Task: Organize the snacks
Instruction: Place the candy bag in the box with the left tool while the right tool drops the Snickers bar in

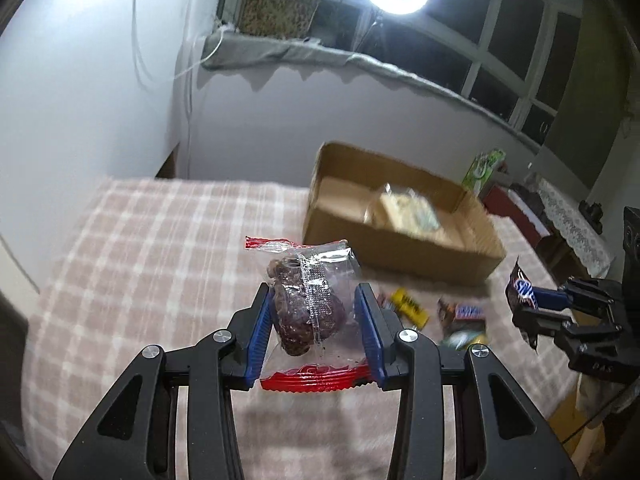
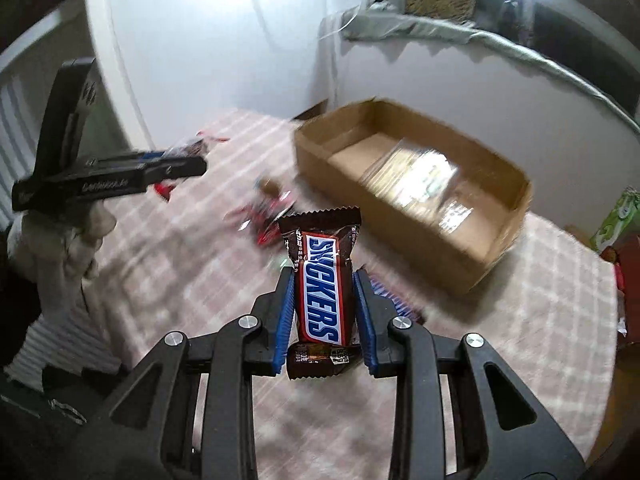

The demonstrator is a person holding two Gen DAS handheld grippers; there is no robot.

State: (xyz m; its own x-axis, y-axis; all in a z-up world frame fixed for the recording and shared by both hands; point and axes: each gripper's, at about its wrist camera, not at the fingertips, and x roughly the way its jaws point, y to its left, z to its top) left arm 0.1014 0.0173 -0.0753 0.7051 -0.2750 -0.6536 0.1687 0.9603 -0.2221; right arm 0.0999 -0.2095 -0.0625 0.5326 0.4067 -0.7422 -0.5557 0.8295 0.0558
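Left gripper [image 1: 316, 300], seen along its own axis: black linkage arms spread toward the viewer, blue-padded fingers [image 1: 259, 332] pressed inward on a clear snack packet [image 1: 308, 304]. Right gripper [image 2: 324, 300]: same pose, blue pads clamping a Snickers bar [image 2: 322, 284] held upright. Each gripper appears side-on at the edge of the other's view, raised above the surface.
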